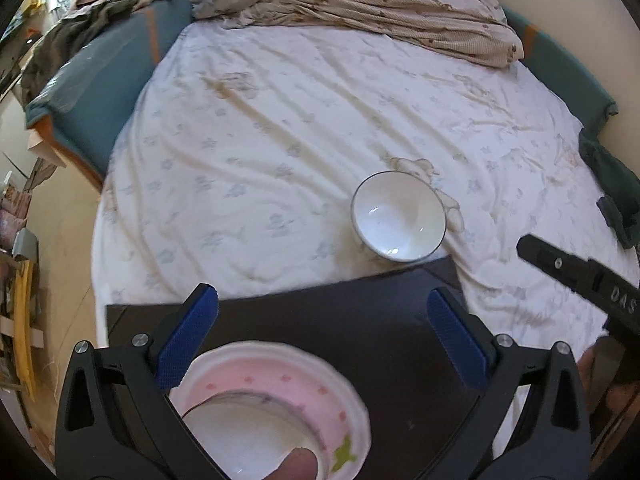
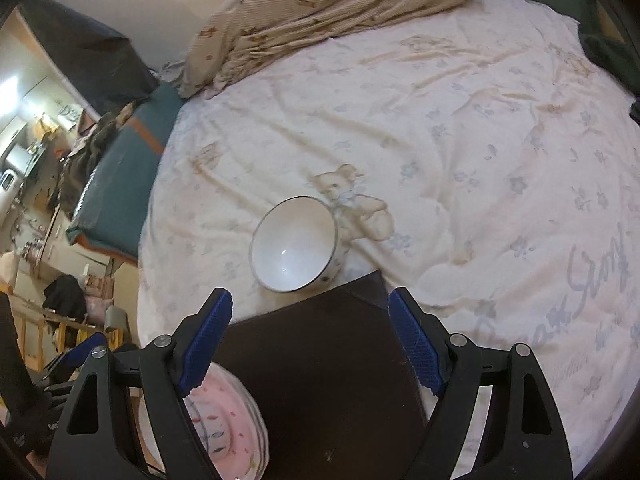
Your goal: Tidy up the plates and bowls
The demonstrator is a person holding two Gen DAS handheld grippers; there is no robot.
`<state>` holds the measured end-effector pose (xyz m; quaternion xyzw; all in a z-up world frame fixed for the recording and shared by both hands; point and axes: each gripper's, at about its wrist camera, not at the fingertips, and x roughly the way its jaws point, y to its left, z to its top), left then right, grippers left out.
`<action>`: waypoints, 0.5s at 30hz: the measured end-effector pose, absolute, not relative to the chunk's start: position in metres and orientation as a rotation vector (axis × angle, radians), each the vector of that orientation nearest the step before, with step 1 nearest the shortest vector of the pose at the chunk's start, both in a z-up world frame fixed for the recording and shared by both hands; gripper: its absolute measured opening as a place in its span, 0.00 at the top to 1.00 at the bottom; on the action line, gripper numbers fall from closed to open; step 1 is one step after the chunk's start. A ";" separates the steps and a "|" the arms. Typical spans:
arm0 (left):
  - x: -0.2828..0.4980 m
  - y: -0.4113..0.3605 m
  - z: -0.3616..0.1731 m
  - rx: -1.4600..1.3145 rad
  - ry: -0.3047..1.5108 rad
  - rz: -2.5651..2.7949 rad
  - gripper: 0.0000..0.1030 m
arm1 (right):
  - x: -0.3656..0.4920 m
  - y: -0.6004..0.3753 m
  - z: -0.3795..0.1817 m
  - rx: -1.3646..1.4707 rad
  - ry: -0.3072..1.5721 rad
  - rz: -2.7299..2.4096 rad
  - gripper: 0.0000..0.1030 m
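Observation:
A white bowl with a dark rim (image 1: pixel 399 216) stands on the bed sheet just beyond the far edge of a dark board (image 1: pixel 360 336); it also shows in the right wrist view (image 2: pixel 294 244). A stack of pink plates (image 1: pixel 280 392) with a white bowl inside lies on the board's near left; it also shows in the right wrist view (image 2: pixel 232 420). My left gripper (image 1: pixel 322 344) is open above the board and the pink stack. My right gripper (image 2: pixel 310 344) is open over the board, short of the white bowl. Its body (image 1: pixel 580 276) shows at the right in the left wrist view.
The white printed sheet (image 1: pixel 280 140) covers the bed. A crumpled beige blanket (image 1: pixel 360 4) lies at the far end. A teal mattress edge (image 1: pixel 100 92) runs on the left, with floor and clutter (image 2: pixel 48 240) beyond. Dark green cloth (image 1: pixel 612 184) lies at the right.

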<state>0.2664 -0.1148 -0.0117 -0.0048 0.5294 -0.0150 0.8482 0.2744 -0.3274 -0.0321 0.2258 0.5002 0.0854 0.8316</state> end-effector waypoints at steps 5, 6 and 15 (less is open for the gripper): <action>0.294 -0.141 -0.029 0.021 1.125 -0.028 0.00 | 0.290 -0.342 -0.050 0.537 1.091 0.152 0.19; 0.300 -0.145 -0.033 0.025 1.128 -0.031 0.00 | 0.295 -0.345 -0.055 0.537 1.099 0.140 0.19; 0.348 -0.154 -0.066 -0.055 1.193 -0.017 0.00 | 0.322 -0.370 -0.080 0.667 1.131 0.099 0.19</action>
